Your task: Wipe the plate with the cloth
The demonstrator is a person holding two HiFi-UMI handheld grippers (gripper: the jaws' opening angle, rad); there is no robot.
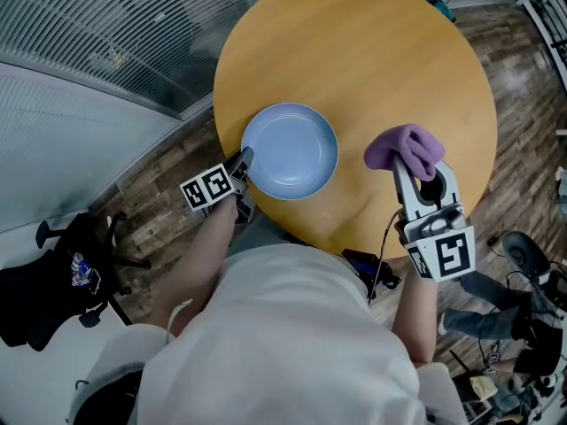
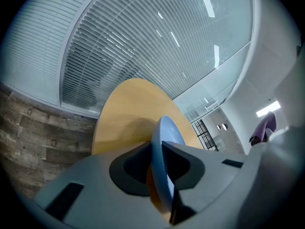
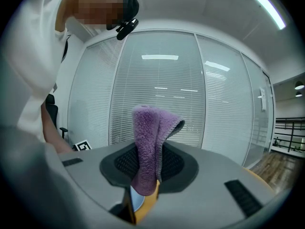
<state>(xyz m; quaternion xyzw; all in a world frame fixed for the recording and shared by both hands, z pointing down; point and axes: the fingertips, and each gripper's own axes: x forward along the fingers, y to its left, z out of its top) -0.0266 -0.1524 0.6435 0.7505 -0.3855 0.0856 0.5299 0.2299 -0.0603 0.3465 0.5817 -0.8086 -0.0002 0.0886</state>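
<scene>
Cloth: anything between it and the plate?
Nothing visible. The cloth, clamped in the right tool, is held just right of the plate, with only bare table between them. The left tool grips the plate's near-left rim.

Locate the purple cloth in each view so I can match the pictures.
Head view: cloth right of centre, in the right gripper jaws.
Left gripper view: small purple patch at the far right edge.
Right gripper view: dead centre, pinched between the jaws.
Shared landmark: the round wooden table, partly seen in all three.
</scene>
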